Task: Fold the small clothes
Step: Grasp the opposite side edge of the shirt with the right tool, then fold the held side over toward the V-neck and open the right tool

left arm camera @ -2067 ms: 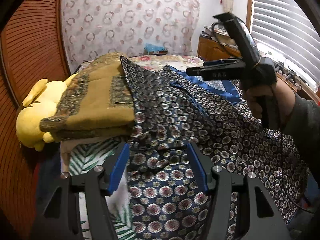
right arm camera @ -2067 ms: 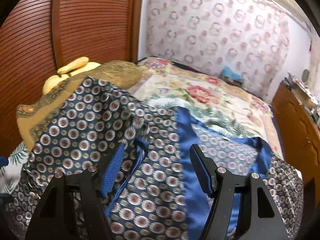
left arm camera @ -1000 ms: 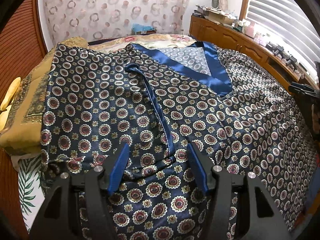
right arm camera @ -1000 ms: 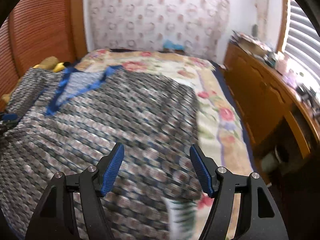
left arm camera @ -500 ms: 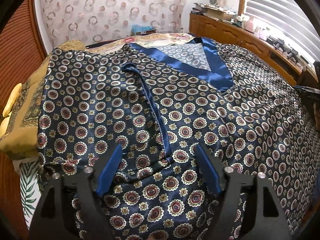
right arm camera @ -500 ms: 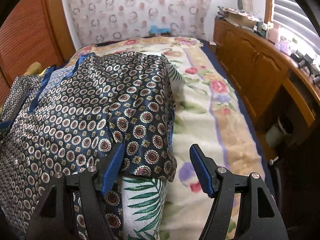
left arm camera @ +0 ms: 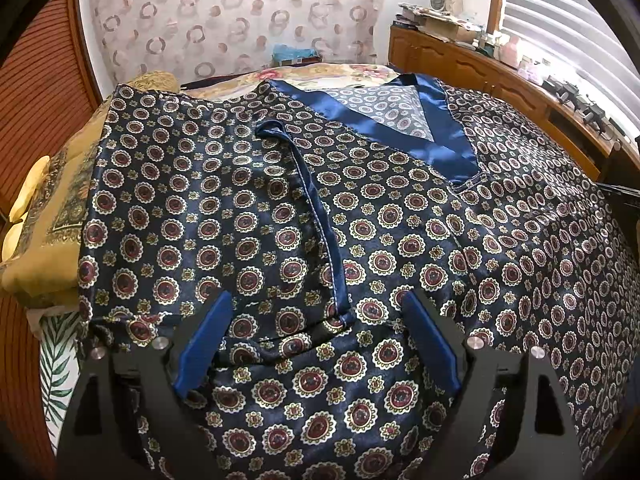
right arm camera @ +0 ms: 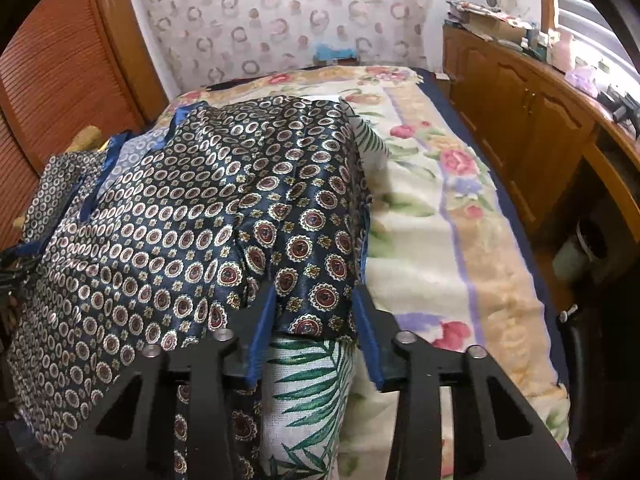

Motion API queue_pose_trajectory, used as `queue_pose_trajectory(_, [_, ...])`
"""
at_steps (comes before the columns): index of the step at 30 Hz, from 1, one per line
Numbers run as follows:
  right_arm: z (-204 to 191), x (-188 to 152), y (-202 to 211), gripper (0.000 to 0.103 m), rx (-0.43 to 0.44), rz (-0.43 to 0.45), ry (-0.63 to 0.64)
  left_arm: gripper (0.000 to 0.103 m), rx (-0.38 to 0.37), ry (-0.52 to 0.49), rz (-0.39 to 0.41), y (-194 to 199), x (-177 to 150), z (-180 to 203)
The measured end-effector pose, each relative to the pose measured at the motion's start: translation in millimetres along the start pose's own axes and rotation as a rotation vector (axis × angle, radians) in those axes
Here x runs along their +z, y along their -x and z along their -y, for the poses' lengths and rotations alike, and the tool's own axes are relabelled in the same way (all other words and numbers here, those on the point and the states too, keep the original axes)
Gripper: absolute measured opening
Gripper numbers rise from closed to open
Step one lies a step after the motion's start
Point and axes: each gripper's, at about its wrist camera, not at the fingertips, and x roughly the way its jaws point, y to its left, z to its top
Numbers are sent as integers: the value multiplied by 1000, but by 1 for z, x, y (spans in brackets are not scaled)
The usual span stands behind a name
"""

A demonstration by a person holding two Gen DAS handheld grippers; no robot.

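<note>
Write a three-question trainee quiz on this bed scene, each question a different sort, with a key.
1. True or false: the dark blue satin garment with medallion print lies rolled into a ball.
2. What does the garment's neckline have? A) a plain blue satin V-shaped band B) a white lace collar C) a red zip
3. Fill in: between the right gripper pads sits the garment's ____.

Key: 1 false; 2 A; 3 corner, with the jaws closing on it.

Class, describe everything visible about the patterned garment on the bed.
The patterned garment is shiny navy fabric with medallion prints, a plain blue V-neck band and a blue strap across it. It lies spread over the bed. The left gripper is opening above it; the right gripper is closing around its corner.
</note>
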Motion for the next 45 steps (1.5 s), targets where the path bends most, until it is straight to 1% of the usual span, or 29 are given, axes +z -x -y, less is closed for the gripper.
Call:
queue_pose_trajectory(4, [-10,1,0,31,-31,-4,48,89,0,1,-1,0,0,0])
queue_pose_trajectory(7, [-17,4,-1,30,-63,-13,79,89,1,3,-2,-1,1,0])
queue_pose_trajectory(8, [-19,4,-2,28,-73,-13,90,89,1,3,-2,-1,1,0])
queue_pose_trajectory(9, [-21,5,-2,25,-88,-12,104,89,1,4,-2,-2,2,0])
queue_pose_trajectory(10, [-24,5,-2,11,-114,-7,122,89,1,5,-2,-2,2,0])
queue_pose_trajectory(11, [-26,5,-1,3,-137,-3,138,89,3,7,-1,-2,2,1])
queue_pose_trajectory(13, [-28,5,-1,2,-147,-1,155,89,1,12,2,-1,3,1])
queue_pose_trajectory(15, [-33,4,1,1,-158,14,174,89,-8,27,23,3,2,-1])
queue_pose_trajectory(17, [-37,6,4,1,-157,36,180,89,-4,46,63,12,1,-2])
queue_pose_trajectory(18, [-39,8,7,1,-155,55,185,89,3,47,88,18,1,-1])
queue_pose_trajectory(20, [-49,13,15,1,-157,94,198,89,9,32,110,26,2,3])
queue_pose_trajectory(23, [-67,20,25,1,-117,143,223,89,15,23,149,41,3,8])
queue_pose_trajectory(25, [-79,21,27,1,-90,155,241,89,5,21,177,51,4,11])
queue_pose_trajectory(29, [-110,17,21,1,-37,143,289,89,-34,16,218,71,5,17])
queue_pose_trajectory(31, [-122,12,13,1,-12,119,304,89,-48,9,239,80,4,20])
queue_pose_trajectory(33, [-128,6,3,1,-5,87,309,89,-60,5,266,89,2,23])
queue_pose_trajectory(36, [-130,-1,-11,1,13,43,288,89,-72,0,275,96,0,26])
queue_pose_trajectory(39, [-126,-6,-16,2,12,27,269,89,-80,-6,283,100,-3,30])
queue_pose_trajectory(45, [-117,-12,-1,13,17,49,225,89,-101,-21,285,99,-8,38])
